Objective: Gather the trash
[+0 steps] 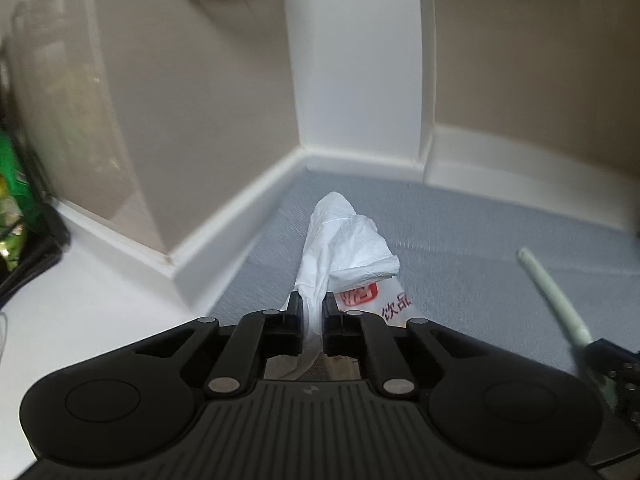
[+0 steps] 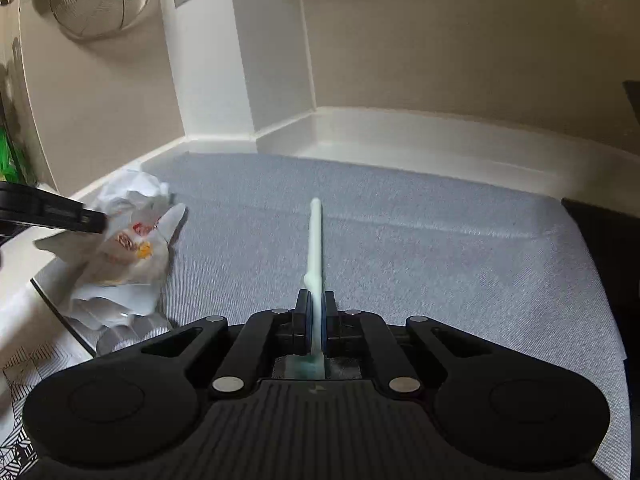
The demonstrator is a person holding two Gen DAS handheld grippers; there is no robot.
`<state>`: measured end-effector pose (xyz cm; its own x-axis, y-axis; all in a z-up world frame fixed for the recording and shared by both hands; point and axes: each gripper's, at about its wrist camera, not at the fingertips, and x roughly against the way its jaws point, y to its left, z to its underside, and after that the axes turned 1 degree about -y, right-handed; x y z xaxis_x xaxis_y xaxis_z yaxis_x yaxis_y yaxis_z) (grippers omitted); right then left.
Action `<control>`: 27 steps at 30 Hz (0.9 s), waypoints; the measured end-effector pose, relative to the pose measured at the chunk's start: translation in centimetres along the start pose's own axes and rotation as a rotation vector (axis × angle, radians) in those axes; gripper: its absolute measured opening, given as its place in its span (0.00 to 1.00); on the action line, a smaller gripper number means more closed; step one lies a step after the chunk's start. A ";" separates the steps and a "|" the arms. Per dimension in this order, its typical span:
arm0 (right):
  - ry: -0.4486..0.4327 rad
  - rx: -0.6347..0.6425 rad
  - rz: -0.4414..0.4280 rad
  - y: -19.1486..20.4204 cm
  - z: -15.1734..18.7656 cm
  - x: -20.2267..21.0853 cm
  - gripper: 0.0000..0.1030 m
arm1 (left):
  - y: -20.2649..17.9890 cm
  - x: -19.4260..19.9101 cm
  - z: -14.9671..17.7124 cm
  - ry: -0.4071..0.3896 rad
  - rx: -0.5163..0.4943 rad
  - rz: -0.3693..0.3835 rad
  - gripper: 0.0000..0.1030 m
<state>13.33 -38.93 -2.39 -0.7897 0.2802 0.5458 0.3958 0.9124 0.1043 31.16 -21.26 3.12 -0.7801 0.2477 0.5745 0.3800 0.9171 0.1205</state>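
Both hands are full: left gripper (image 1: 311, 308) pinches the crumpled wrapper (image 1: 348, 248), right gripper (image 2: 316, 308) clamps the pale stick (image 2: 315, 240), which points straight ahead along its fingers.

Open carpet (image 2: 400, 248), walls (image 2: 460, 40) beyond.

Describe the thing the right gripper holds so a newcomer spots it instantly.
Start at the grey mat in the white-skirted corner. Above it, the right gripper pinches a pale green straw pointing straight ahead. It is thin and rigid, unlike the crumpled white wrapper at left.
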 end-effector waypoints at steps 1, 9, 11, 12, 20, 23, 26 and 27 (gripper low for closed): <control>-0.008 -0.001 0.000 0.0 0.0 0.1 0.05 | 0.3 1.0 0.1 -0.017 0.006 -0.004 0.09; -0.078 -0.006 0.004 -0.2 -0.2 1.0 0.05 | 2.6 9.0 2.3 -0.105 0.046 -0.018 0.09; -0.085 -0.012 -0.002 -0.2 -0.2 1.1 0.05 | 3.0 11.1 3.2 -0.109 0.053 -0.025 0.09; -0.087 -0.013 -0.003 -0.1 -0.2 1.2 0.05 | 3.2 11.9 3.7 -0.107 0.057 -0.028 0.09; -0.095 -0.012 -0.012 0.0 0.1 1.6 0.05 | 3.7 20.2 8.7 -0.077 0.092 -0.033 0.09; -0.107 -0.006 -0.018 0.1 0.1 1.9 0.05 | 4.0 22.9 11.0 -0.065 0.088 -0.062 0.09; -0.109 0.000 -0.027 0.2 0.2 2.1 0.05 | 4.5 25.5 13.3 -0.049 0.106 -0.091 0.09; -0.108 0.002 -0.032 0.2 0.3 2.1 0.05 | 4.8 26.1 13.9 -0.041 0.113 -0.101 0.09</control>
<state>11.64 -38.04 -1.44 -0.8478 0.2816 0.4494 0.3689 0.9219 0.1183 5.68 -6.00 7.46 -0.8320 0.1627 0.5303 0.2420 0.9667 0.0830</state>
